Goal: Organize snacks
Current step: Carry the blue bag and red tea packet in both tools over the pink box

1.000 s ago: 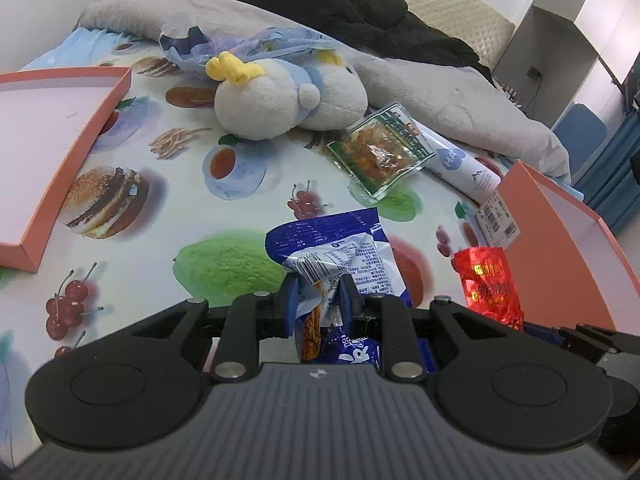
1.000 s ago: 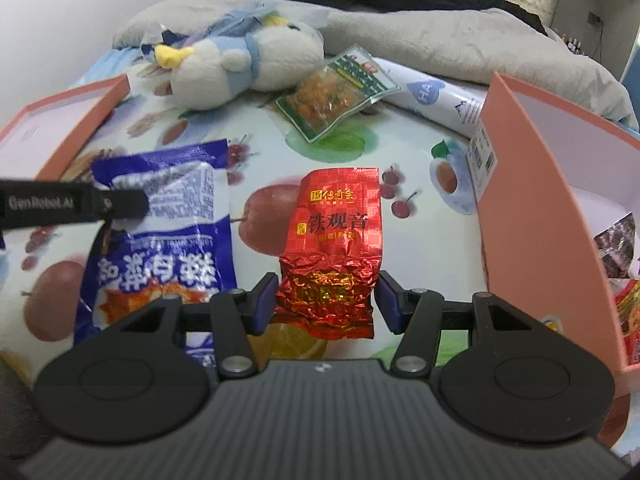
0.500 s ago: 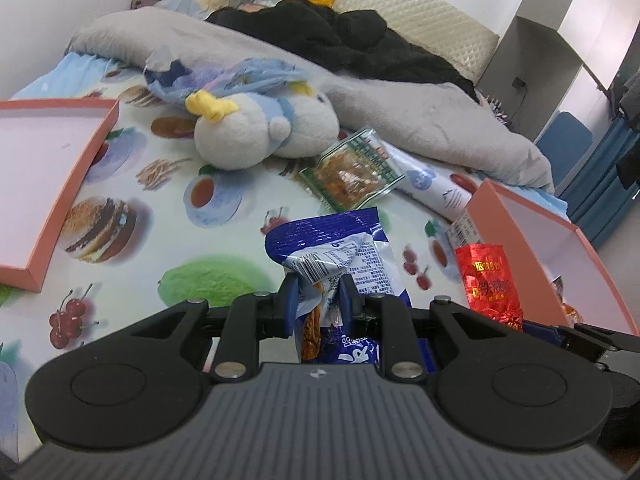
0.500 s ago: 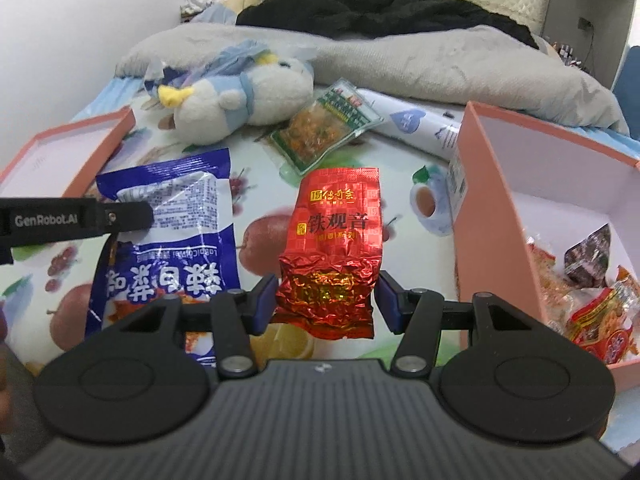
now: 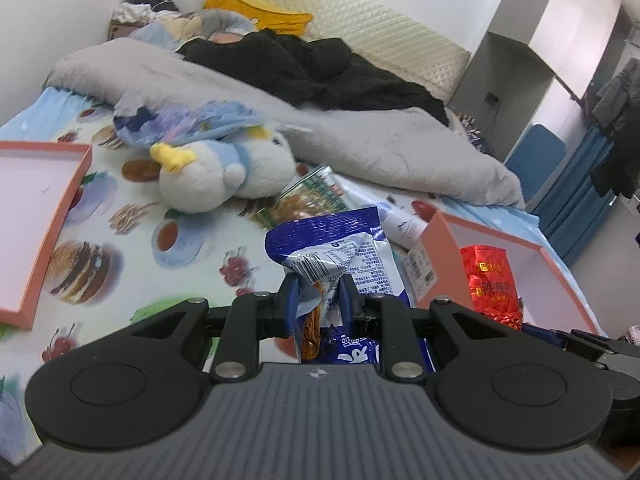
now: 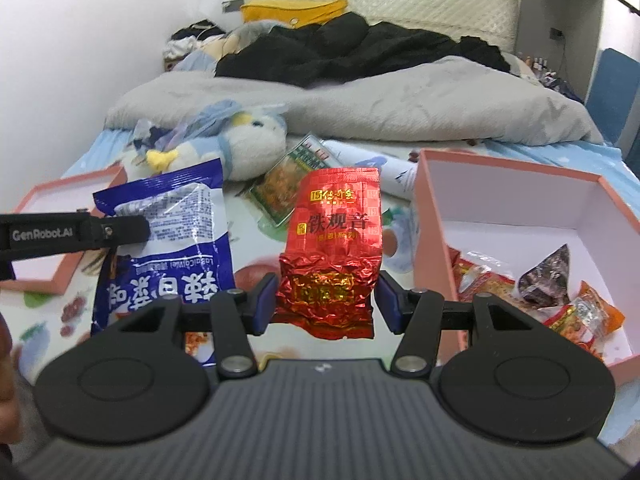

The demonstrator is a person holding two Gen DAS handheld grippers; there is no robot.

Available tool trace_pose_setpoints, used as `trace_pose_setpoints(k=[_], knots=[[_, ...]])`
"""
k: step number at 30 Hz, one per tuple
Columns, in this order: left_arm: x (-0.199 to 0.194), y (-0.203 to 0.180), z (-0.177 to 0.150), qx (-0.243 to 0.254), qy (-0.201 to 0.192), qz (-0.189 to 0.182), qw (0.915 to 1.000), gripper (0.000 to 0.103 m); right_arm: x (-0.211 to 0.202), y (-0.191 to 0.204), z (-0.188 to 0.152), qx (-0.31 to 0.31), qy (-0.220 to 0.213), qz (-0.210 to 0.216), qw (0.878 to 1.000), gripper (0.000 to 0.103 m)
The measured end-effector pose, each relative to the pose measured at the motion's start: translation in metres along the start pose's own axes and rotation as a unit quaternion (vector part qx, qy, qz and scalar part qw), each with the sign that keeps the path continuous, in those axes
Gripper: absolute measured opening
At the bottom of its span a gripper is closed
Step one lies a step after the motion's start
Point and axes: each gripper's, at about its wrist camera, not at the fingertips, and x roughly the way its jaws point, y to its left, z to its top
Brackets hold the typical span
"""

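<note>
My left claw [image 5: 315, 294] is clamped on a crumpled fold of the blue snack bag [image 5: 336, 248], which hangs in the air above the bed's fruit-print sheet [image 5: 120, 248]; that pinch is thin and off-centre, so I judge the bag could slide out or swing as I carry it. My right claw [image 6: 326, 300] is clamped across the red tea packet [image 6: 334, 248], held just left of the pink box [image 6: 520, 200] at the bed's right edge; slick foil may slip, or I could clip the box wall. Compared with a second ago, both packets ride higher and the box's snacks now show.
</note>
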Motion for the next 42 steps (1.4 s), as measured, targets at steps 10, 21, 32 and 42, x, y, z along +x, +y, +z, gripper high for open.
trace_pose_setpoints(k=[10, 21, 32, 42], knots=[[0.0, -0.042, 0.032, 0.027, -0.016, -0.036, 0.9989, 0.025, -0.023, -0.024, 0.027, 0.02, -0.041, -0.016, 0.999, 0.056], [0.004, -0.12, 0.083, 0.062, -0.047, -0.091, 0.9928, 0.025, -0.054, -0.075, 0.06, 0.039, -0.088, -0.05, 0.994, 0.056], [0.05, -0.22, 0.094, 0.104, -0.025, -0.15, 0.9829, 0.025, -0.06, -0.157, 0.07, 0.075, -0.096, -0.106, 0.987, 0.056], [0.141, -0.28, 0.064, 0.15, 0.053, -0.149, 0.976, 0.025, -0.027, -0.217, 0.046, 0.102, -0.034, -0.124, 0.987, 0.056]])
